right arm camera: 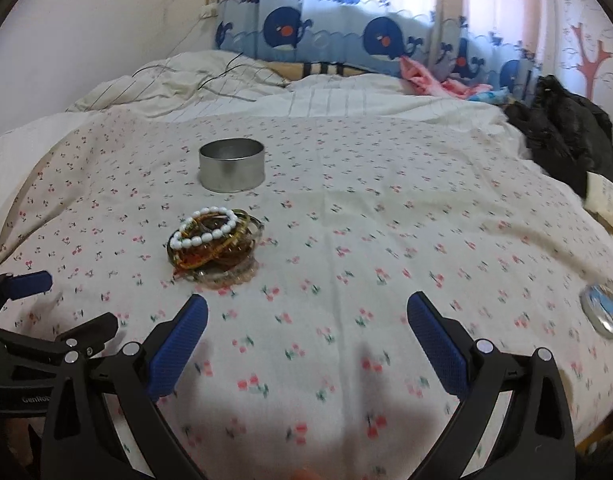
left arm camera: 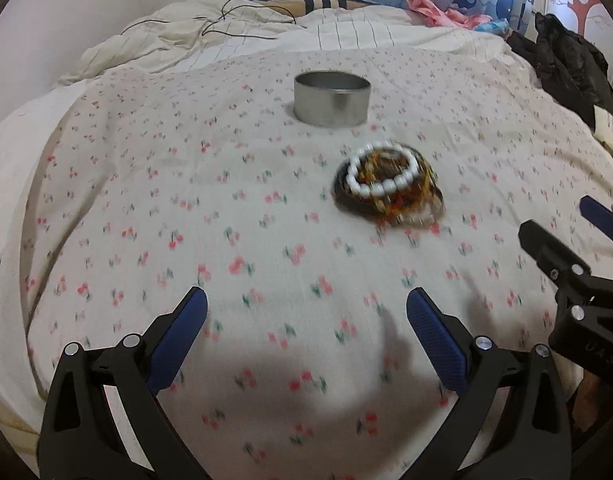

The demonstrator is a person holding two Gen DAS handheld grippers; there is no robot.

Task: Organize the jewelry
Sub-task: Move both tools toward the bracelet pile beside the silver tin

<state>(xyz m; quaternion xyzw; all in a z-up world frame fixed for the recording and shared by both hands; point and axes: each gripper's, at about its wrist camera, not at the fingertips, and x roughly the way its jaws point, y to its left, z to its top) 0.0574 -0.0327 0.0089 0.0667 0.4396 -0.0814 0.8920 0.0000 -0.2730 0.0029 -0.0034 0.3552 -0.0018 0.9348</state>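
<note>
Bracelets (right arm camera: 214, 242) lay heaped on the cherry-print sheet (right arm camera: 386, 240), white bead strand on top, just in front of an open metal tin (right arm camera: 231, 165), nothing blocking the way. Left gripper (left arm camera: 306, 336) and right gripper (right arm camera: 306, 336) both hovered short of the pile, jaws spread wide, holding nothing. Round lid (right arm camera: 602, 316) sat far right; black clothing (right arm camera: 566, 132) was bunched at the bed's edge.

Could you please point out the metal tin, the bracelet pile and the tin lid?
metal tin (right arm camera: 232, 172), right wrist view, front wall.
bracelet pile (right arm camera: 210, 236), right wrist view, white beads.
tin lid (right arm camera: 602, 310), right wrist view, printed top.
</note>
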